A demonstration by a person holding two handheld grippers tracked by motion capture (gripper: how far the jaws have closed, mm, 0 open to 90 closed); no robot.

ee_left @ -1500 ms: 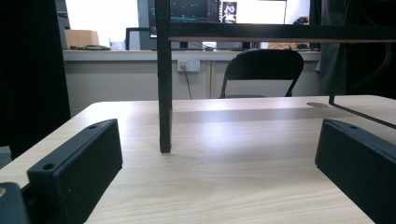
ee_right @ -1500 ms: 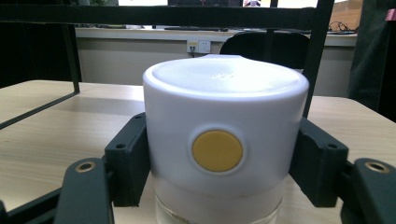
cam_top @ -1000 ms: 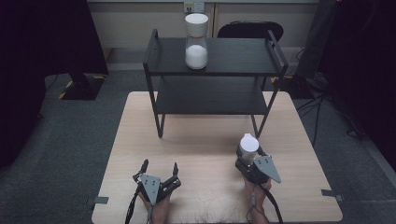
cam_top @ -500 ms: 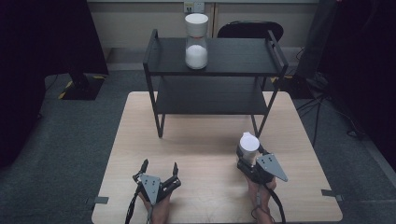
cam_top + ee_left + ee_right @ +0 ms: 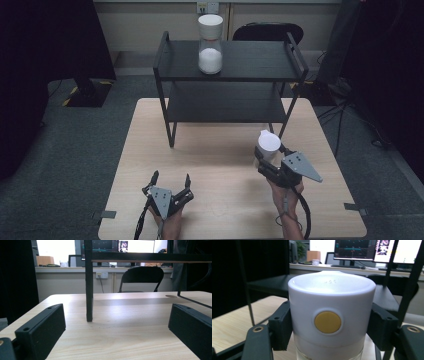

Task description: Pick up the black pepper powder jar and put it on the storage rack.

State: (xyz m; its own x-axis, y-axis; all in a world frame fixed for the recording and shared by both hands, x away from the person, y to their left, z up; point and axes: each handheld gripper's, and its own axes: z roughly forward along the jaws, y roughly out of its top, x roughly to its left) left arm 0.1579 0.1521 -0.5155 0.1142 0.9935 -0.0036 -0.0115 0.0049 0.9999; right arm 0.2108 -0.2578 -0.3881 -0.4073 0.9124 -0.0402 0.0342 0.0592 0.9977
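moved: right gripper lifted, I keep it clamped on white canister
axis: upright
shelf: ahead, above
left gripper: released, idle

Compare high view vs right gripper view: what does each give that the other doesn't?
High view alone: the left gripper resting open near the table's front edge, nothing between its jaws; a second white container on the top shelf of the black rack; and the person's hands.

Right gripper view alone: the round yellow button on the held container's side, its dished top, and both pads pressed against its sides.

Both: the right gripper shut on the white container, the wooden table and the rack's black legs.
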